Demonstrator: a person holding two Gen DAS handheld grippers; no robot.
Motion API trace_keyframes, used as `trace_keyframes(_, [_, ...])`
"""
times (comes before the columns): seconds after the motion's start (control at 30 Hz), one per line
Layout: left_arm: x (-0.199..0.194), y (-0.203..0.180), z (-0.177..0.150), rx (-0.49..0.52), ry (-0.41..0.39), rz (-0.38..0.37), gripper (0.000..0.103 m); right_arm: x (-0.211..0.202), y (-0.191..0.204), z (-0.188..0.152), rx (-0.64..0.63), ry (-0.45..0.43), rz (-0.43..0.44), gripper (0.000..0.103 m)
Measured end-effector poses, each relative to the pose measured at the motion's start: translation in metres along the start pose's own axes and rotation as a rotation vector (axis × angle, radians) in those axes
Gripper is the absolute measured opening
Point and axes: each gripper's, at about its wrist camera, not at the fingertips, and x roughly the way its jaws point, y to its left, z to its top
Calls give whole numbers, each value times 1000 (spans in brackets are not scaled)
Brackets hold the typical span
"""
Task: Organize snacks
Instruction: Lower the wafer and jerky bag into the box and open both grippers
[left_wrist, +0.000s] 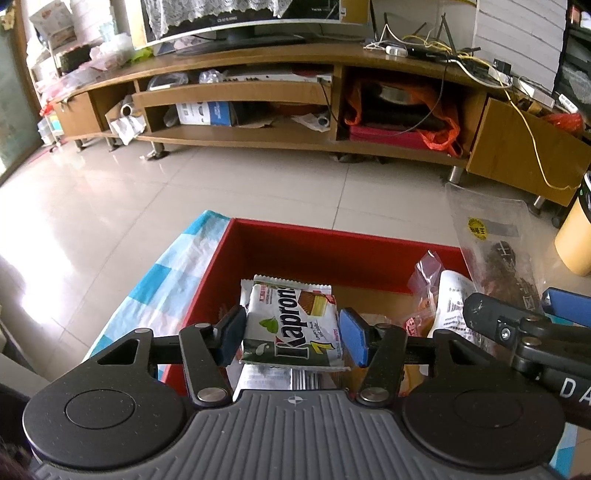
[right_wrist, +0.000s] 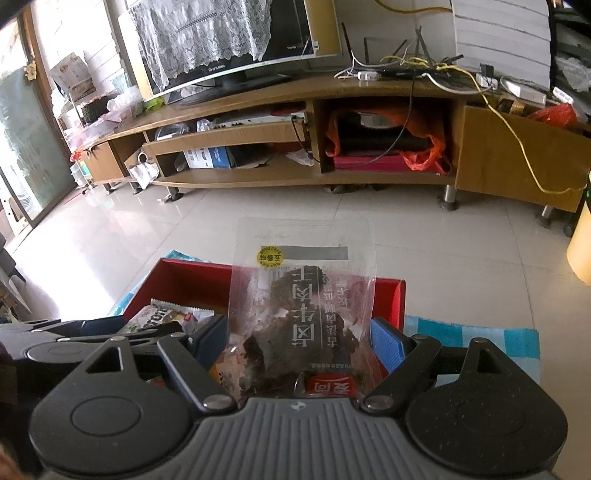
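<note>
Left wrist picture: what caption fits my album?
Left gripper holds a white-and-green wafer packet over the red cardboard box.

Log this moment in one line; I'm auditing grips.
left gripper: wafer packet between pads | right gripper: around clear meat pouch | both over red box

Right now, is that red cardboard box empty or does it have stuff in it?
Partly filled: the red cardboard box holds a few snack packets on its right side, with bare brown floor showing behind them.
</note>
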Motion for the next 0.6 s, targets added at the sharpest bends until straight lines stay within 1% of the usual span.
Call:
trace_keyframes(0.33, [1, -2, -4, 18, 6, 3, 63, 14, -6, -6, 24, 50, 2, 83])
trace_keyframes(0.6, [8, 0, -2, 16, 22, -31, 63, 26, -14, -9, 78, 84, 25, 83])
